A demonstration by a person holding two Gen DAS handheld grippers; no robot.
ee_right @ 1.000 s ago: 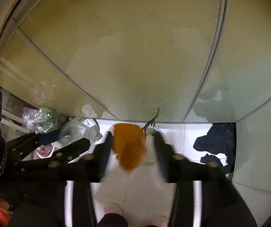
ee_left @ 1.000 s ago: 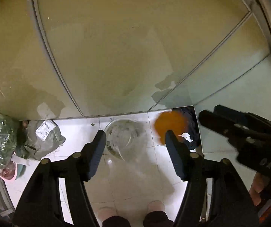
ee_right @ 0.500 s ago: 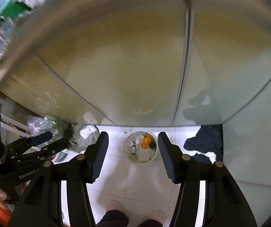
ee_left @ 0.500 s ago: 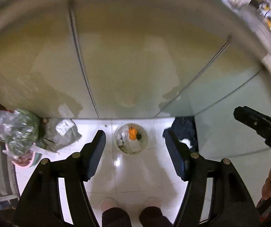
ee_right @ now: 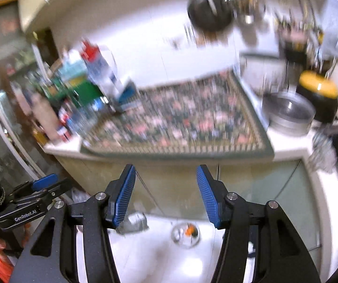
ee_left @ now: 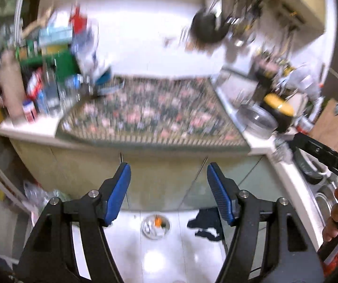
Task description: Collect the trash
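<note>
A small clear trash bin [ee_left: 155,226] stands on the white tiled floor far below, holding an orange scrap and pale bits; it also shows in the right wrist view [ee_right: 185,234]. My left gripper [ee_left: 169,189] is open and empty, held high in front of the counter. My right gripper [ee_right: 166,192] is open and empty too, at about the same height. Both views are blurred by motion. Each gripper shows at the edge of the other's view.
A flower-patterned mat [ee_left: 150,115] covers the counter. Bottles and boxes [ee_left: 51,70] crowd its left end; a steel bowl [ee_right: 286,114] and a yellow-lidded pot [ee_right: 318,94] stand right. A dark cloth [ee_left: 206,222] lies on the floor. Bags [ee_right: 133,222] sit left of the bin.
Both grippers rose and tilted up from the floor to the countertop. The orange scrap that was between the right fingers a second ago now lies in the bin.
</note>
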